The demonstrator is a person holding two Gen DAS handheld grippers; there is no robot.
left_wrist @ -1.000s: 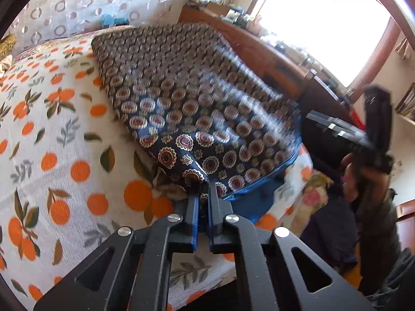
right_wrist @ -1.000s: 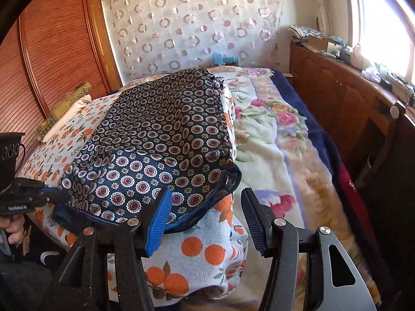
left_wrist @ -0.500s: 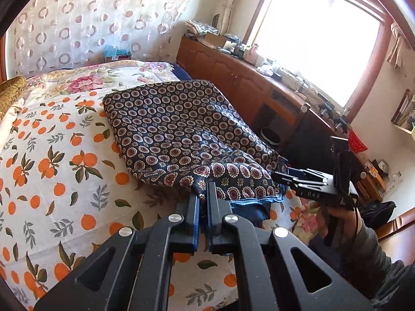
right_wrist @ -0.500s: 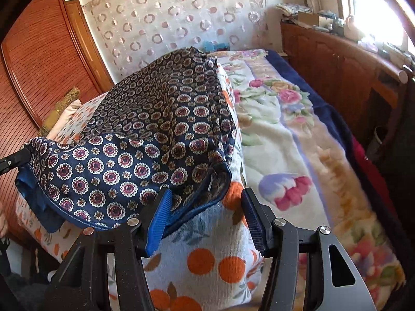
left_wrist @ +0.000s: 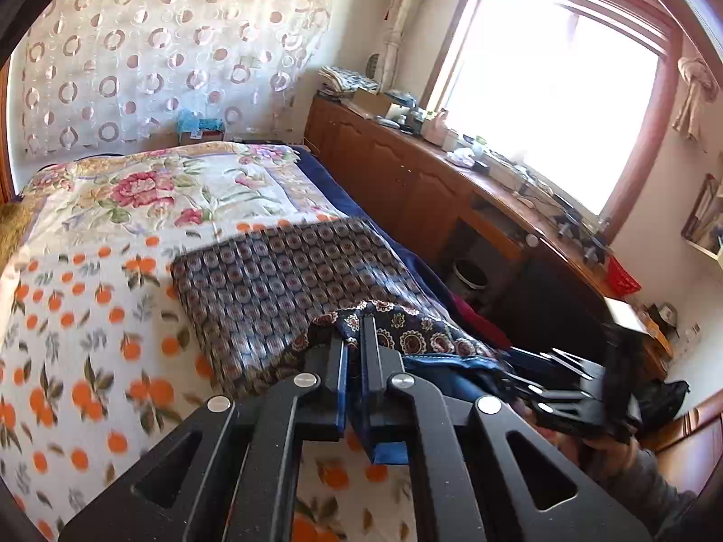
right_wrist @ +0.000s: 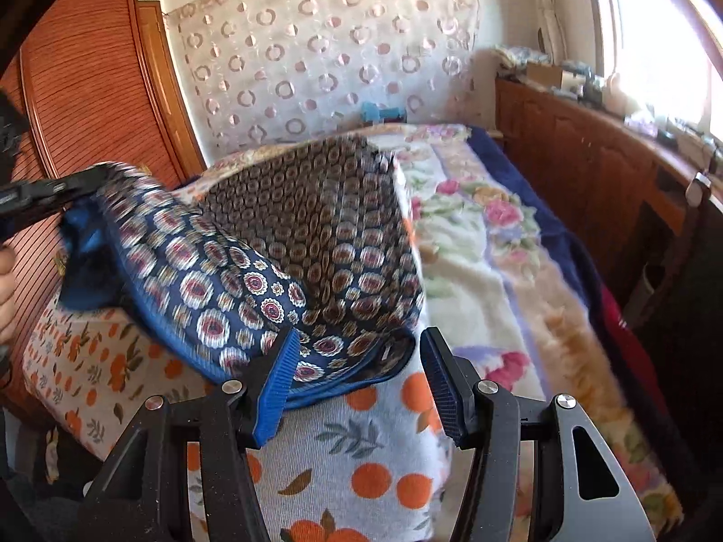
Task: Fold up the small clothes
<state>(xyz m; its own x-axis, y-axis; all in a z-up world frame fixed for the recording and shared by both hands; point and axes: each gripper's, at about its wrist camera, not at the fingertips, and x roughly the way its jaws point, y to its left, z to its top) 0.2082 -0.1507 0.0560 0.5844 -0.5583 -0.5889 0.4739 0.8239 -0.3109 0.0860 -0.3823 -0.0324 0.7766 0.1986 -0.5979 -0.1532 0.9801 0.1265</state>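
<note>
Left gripper (left_wrist: 354,343) is clamped tight on the near corner of the patterned garment (left_wrist: 289,289), a navy medallion-print piece with a blue inner lining; both fingers (left_wrist: 336,375) sit pressed together with cloth pinched between them, pointing toward 12 o'clock in the left wrist view. From that pinch the garment runs away toward 11 o'clock and lies spread on the orange-print blanket (left_wrist: 81,338), its far part blurred (motion, so pattern detail is soft). Right gripper (right_wrist: 359,361) has its jaws spread wide, nothing between them; the blue-padded left finger (right_wrist: 275,388) sits just at the garment's blue-edged hem (right_wrist: 343,388), and whether it touches cannot be told. In the right wrist view the garment (right_wrist: 307,244) is lifted at 9 o'clock, where the left gripper (right_wrist: 45,192) comes in as a dark bar from the frame edge, part of the person's left hand (right_wrist: 7,289) showing below it. In the left wrist view the right gripper (left_wrist: 565,388) appears at 4 o'clock, held low beside the bed edge, the person's right hand (left_wrist: 605,447) wrapped under it. Floral blanket (right_wrist: 488,244) covers the bed beyond, toward 1 o'clock. Wooden cabinets (left_wrist: 406,171) run along under the window (left_wrist: 542,104) at 2 o'clock.
</note>
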